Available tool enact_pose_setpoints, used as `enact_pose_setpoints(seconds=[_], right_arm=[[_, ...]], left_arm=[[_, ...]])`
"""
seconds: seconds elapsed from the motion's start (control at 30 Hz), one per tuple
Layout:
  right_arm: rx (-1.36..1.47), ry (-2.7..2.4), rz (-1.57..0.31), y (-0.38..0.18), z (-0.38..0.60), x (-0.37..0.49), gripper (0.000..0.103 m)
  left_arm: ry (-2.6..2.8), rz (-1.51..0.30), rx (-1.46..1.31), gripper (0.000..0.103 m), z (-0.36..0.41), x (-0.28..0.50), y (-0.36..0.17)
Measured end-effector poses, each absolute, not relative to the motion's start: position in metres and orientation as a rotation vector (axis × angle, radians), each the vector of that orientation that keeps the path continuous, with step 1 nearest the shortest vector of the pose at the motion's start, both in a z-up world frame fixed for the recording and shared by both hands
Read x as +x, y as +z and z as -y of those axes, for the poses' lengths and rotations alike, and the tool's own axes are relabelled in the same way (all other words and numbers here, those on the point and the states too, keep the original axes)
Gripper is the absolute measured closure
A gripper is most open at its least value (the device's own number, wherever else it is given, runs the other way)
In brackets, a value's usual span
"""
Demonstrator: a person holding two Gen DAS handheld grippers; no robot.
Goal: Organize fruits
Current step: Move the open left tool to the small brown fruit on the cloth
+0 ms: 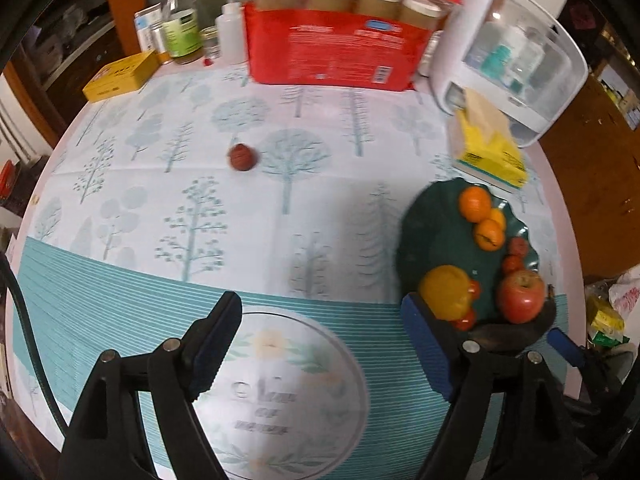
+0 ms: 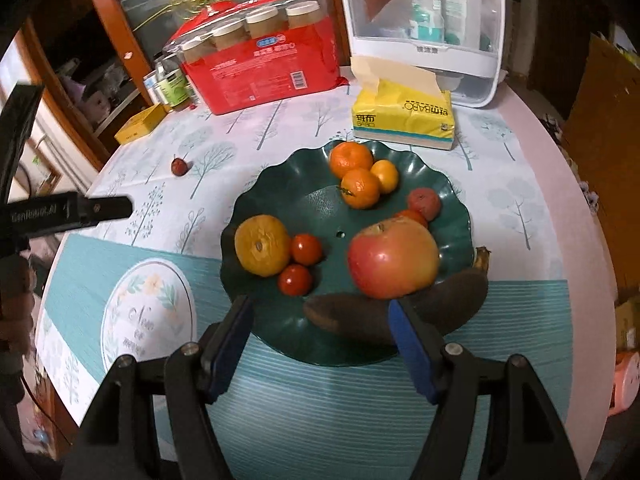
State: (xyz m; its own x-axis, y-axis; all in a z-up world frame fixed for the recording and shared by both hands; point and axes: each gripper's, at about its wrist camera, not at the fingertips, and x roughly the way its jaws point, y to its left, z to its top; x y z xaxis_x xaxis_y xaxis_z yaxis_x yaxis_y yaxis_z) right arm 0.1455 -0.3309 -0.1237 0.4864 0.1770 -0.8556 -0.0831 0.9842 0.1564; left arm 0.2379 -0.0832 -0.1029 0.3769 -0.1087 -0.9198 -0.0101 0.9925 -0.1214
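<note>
A dark green scalloped plate (image 2: 312, 208) (image 1: 432, 232) holds a red apple (image 2: 394, 258), a big yellow citrus (image 2: 262, 244), two small tomatoes (image 2: 306, 249), three mandarins (image 2: 351, 159), small red fruits (image 2: 424, 203) and a dark brown banana (image 2: 452, 304) at its front rim. One small dark-red fruit (image 1: 242, 157) (image 2: 179, 166) lies alone on the tree-print cloth, far left of the plate. My left gripper (image 1: 320, 312) hangs open over the cloth, left of the plate, with nothing in it. My right gripper (image 2: 320, 310) stands open above the plate's near rim, its pads touching nothing.
Along the back stand a red pack of jars (image 1: 332, 52), a white lidded box (image 1: 512, 64), bottles (image 1: 180, 32) and a yellow tin (image 1: 120, 76). A yellow tissue pack (image 2: 404, 120) lies just behind the plate. The round table's edge curves close on the right.
</note>
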Motion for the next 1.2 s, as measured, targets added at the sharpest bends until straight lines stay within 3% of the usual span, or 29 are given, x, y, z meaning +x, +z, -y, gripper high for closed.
enact_pose_setpoints(seconds=[0.53, 1.07, 1.2], right_arm=[[0.179, 0.046, -1.059, -0.115, 0.275, 0.209, 0.027], [0.232, -0.043, -1.077, -0.132, 0.25, 0.266, 0.027], [0.239, -0.061, -1.106, -0.143, 0.248, 0.269, 0.027]], left_arm=[[-0.092, -1.173, -0.08, 0.022, 0.003, 0.305, -0.108], [-0.213, -1.155, -0.13, 0.022, -0.011, 0.388, -0.172], [-0.212, -1.122, -0.17, 0.03, -0.016, 0.395, -0.19]])
